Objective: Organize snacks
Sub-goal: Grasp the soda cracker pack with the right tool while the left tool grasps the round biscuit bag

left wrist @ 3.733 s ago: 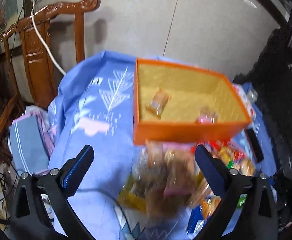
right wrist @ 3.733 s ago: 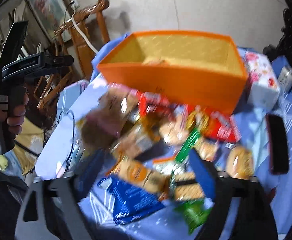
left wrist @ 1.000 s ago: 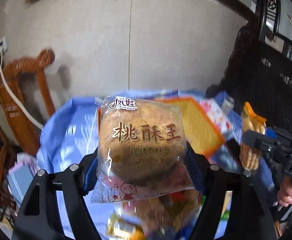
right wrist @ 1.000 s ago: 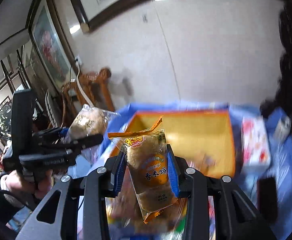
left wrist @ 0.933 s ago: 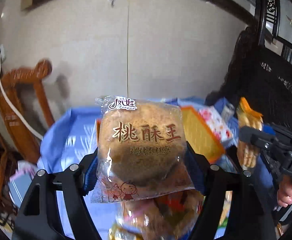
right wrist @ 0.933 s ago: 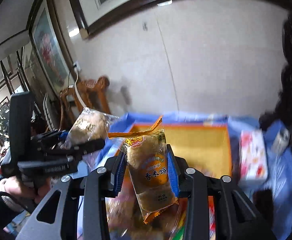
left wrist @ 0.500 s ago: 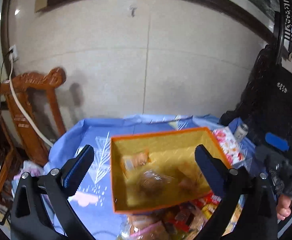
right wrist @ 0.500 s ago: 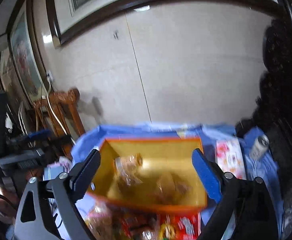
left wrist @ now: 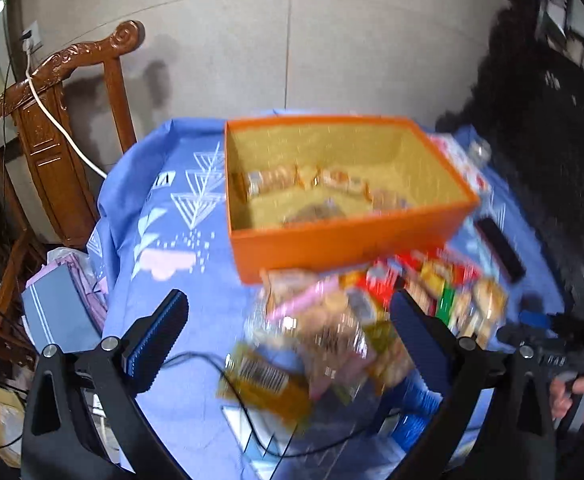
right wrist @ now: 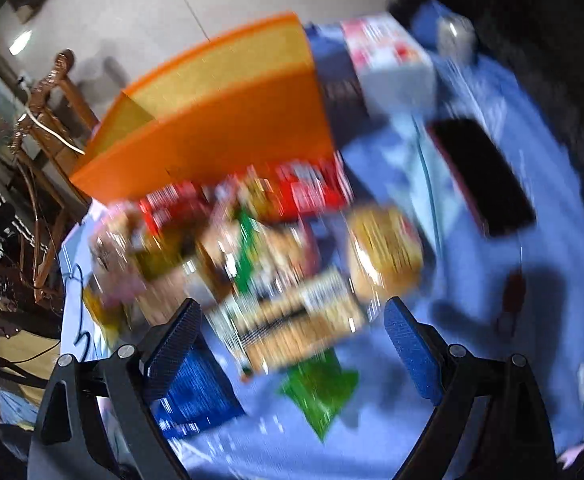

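Observation:
An orange box (left wrist: 344, 236) stands on the blue patterned cloth (left wrist: 172, 216) with several wrapped snacks (left wrist: 308, 180) lying inside. In front of it lies a blurred heap of snack packets (left wrist: 332, 332). My left gripper (left wrist: 288, 332) hangs open above the heap's left side, nothing between its fingers. In the right wrist view the same orange box (right wrist: 228, 120) is at upper left and the snack heap (right wrist: 276, 248) fills the middle. My right gripper (right wrist: 292, 332) is open over a tan striped packet (right wrist: 296, 328) and touches nothing.
A carved wooden chair (left wrist: 56, 128) with a white cable stands at the left. A white flowered box (right wrist: 388, 64) and a black phone (right wrist: 484, 176) lie right of the orange box. A green packet (right wrist: 320, 392) and a blue packet (right wrist: 196, 388) lie nearest. A hand (left wrist: 580, 396) holds the other gripper.
Both grippers let go of their packets, the round cookie pack and the orange rice-cake pack, which now lie in the orange box. Both opened wide and dropped toward the snack heap.

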{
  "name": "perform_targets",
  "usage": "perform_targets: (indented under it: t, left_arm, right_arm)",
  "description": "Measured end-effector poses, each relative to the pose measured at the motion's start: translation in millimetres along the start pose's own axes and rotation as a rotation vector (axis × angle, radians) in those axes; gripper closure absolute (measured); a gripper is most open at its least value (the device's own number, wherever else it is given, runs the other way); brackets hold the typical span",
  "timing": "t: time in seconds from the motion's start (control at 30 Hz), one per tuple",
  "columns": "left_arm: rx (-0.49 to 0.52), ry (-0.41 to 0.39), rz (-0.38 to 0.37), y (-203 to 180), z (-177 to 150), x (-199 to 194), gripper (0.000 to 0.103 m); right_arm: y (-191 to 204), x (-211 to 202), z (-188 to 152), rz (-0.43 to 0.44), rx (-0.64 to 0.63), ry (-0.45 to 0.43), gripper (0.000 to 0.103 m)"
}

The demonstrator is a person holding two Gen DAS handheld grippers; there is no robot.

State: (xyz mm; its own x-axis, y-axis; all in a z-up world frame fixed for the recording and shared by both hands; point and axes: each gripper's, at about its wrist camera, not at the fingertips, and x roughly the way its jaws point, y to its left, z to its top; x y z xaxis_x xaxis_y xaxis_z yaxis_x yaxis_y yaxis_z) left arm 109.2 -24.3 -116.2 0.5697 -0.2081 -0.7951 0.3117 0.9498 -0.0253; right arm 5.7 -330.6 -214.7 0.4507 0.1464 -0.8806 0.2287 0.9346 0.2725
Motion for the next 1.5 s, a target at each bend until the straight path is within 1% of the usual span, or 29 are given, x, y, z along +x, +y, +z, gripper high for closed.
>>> perform_targets:
  t: [0.07, 0.13, 0.23, 0.33, 0.4, 0.5, 0.53, 0.6, 0.67, 0.73, 0.77, 0.83, 0.93, 0.97, 1.0, 1.07, 1.17, 1.27, 1.37, 1.4, 1.43, 1.47, 1.5]
  left_arm:
    - [0.008, 0.022, 0.002, 1.1, -10.7, -0.1, 0.004]
    - [-0.002, 0.041, 0.002, 3.6, -16.2, 1.1, 0.004]
    - [-0.030, 0.064, -0.003, 8.1, -20.8, 2.1, 0.004]
    - [-0.052, 0.061, -0.007, 9.7, -21.2, -1.2, 0.004]
    - [-0.048, 0.049, 0.001, 9.9, -21.0, -4.4, 0.004]
    - [-0.047, 0.053, 0.012, 10.9, -21.8, -4.8, 0.004]
    - [-0.051, 0.056, 0.014, 11.6, -22.3, -4.2, 0.004]
    - [-0.062, 0.065, 0.016, 12.9, -23.9, -2.3, 0.004]
    - [-0.068, 0.074, 0.015, 12.6, -25.2, 0.3, 0.004]
    - [-0.069, 0.081, 0.016, 11.7, -25.8, 3.5, 0.004]
    - [-0.071, 0.084, 0.014, 10.6, -25.7, 6.0, 0.004]
    - [-0.074, 0.094, 0.007, 7.7, -25.6, 12.6, 0.004]
    - [-0.071, 0.122, 0.004, 0.4, -25.1, 29.0, 0.004]
    - [-0.071, 0.135, 0.005, -1.9, -24.9, 35.5, 0.004]
    - [-0.076, 0.157, 0.003, -4.4, -25.1, 44.9, 0.004]
    - [-0.100, 0.207, 0.008, -8.4, -25.3, 65.1, 0.004]
    - [-0.154, 0.254, 0.023, -11.1, -25.2, 88.9, 0.004]
    - [-0.215, 0.315, 0.071, -18.4, -25.9, 117.5, 0.004]
    - [-0.216, 0.340, 0.075, -30.7, -27.5, 136.9, 0.006]
    - [-0.205, 0.345, 0.078, -34.2, -28.1, 141.3, 0.012]
    - [-0.189, 0.356, 0.079, -38.0, -29.6, 147.1, 0.025]
    - [-0.183, 0.367, 0.069, -39.5, -30.8, 150.9, 0.029]
    - [-0.178, 0.366, 0.075, -40.6, -32.1, 152.7, 0.032]
  right_arm:
    - [-4.3, 3.9, -10.1, 0.005, 0.027, 0.020, 0.010]
    - [-6.8, 7.8, -12.8, 0.012, 0.043, 0.026, 0.010]
    - [-4.4, 23.7, -11.7, 0.013, 0.068, 0.080, 0.010]
    - [-6.7, 44.9, -5.8, 0.000, 0.119, 0.139, 0.010]
    - [-8.9, 60.2, -6.4, 0.028, 0.191, 0.179, 0.010]
    - [-9.3, 74.4, -5.5, 0.044, 0.244, 0.205, 0.010]
    - [-9.8, 76.8, -5.2, 0.043, 0.259, 0.207, 0.010]
    - [-15.7, 80.3, -2.9, 0.051, 0.331, 0.193, 0.009]
    - [-23.7, 80.6, 0.6, 0.059, 0.404, 0.183, 0.013]
    - [-30.2, 79.5, 2.6, 0.047, 0.448, 0.180, 0.028]
    - [-32.5, 79.2, 4.2, 0.040, 0.449, 0.181, 0.031]
    - [-34.4, 79.5, 6.6, 0.019, 0.443, 0.186, 0.043]
    - [-33.5, 80.3, 12.3, -0.012, 0.399, 0.179, 0.048]
    - [-31.4, 80.0, 13.8, -0.028, 0.381, 0.176, 0.049]
    - [-30.5, 79.2, 13.7, -0.037, 0.372, 0.172, 0.052]
    - [-27.2, 76.0, 13.0, -0.054, 0.352, 0.161, 0.052]
    - [-17.3, 69.4, 10.6, -0.068, 0.321, 0.143, 0.053]
    - [-12.4, 58.1, 5.8, -0.087, 0.290, 0.122, 0.054]
    - [-10.6, 53.6, 4.7, -0.091, 0.275, 0.112, 0.054]
    - [-9.5, 52.2, 4.1, -0.093, 0.270, 0.108, 0.054]
    - [-9.0, 50.7, 3.4, -0.094, 0.265, 0.105, 0.055]
    - [-8.3, 48.7, 3.2, -0.096, 0.260, 0.099, 0.055]
    - [-7.4, 48.4, 3.3, -0.097, 0.255, 0.095, 0.055]
